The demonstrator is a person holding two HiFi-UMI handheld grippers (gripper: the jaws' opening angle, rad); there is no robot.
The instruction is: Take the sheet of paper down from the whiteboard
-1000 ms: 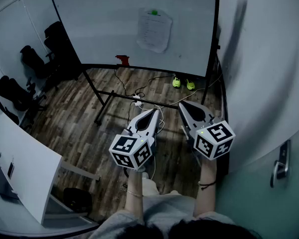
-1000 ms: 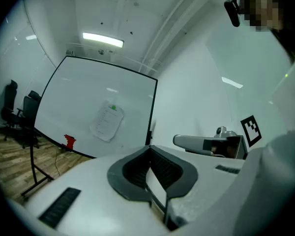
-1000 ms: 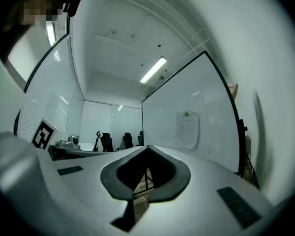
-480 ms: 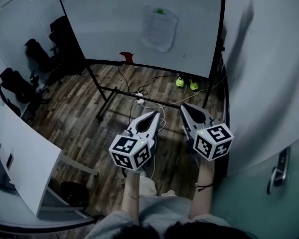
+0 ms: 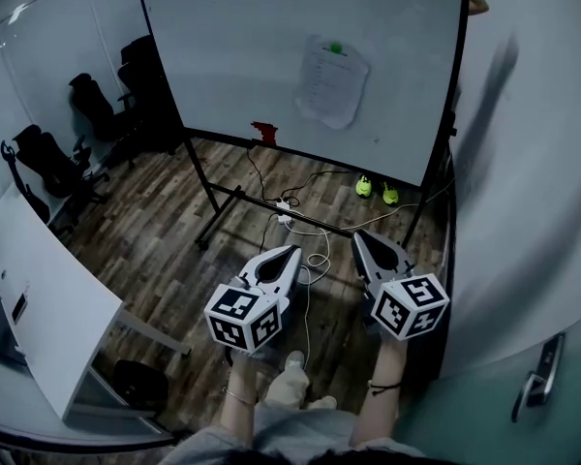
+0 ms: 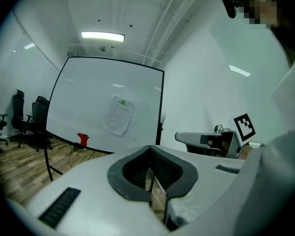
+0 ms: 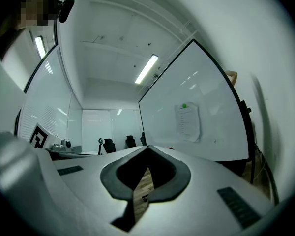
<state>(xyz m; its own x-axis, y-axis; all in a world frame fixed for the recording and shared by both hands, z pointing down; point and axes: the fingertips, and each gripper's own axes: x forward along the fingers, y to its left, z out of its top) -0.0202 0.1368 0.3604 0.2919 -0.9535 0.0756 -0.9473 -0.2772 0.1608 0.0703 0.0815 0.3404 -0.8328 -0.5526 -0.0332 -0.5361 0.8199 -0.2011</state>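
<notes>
Sheet of paper (image 5: 333,83) hangs on the whiteboard (image 5: 242,56), right of centre, under a green magnet (image 5: 335,47). Over the last second it has drifted right and lower in the head view. We judge we are closing in. Left gripper (image 5: 290,254) and right gripper (image 5: 361,239) sit low, well apart from it, jaws pressed together, empty. Reach not begun.

We can read nothing: the print on the sheet of paper (image 5: 331,80) is too small and blurred.
</notes>
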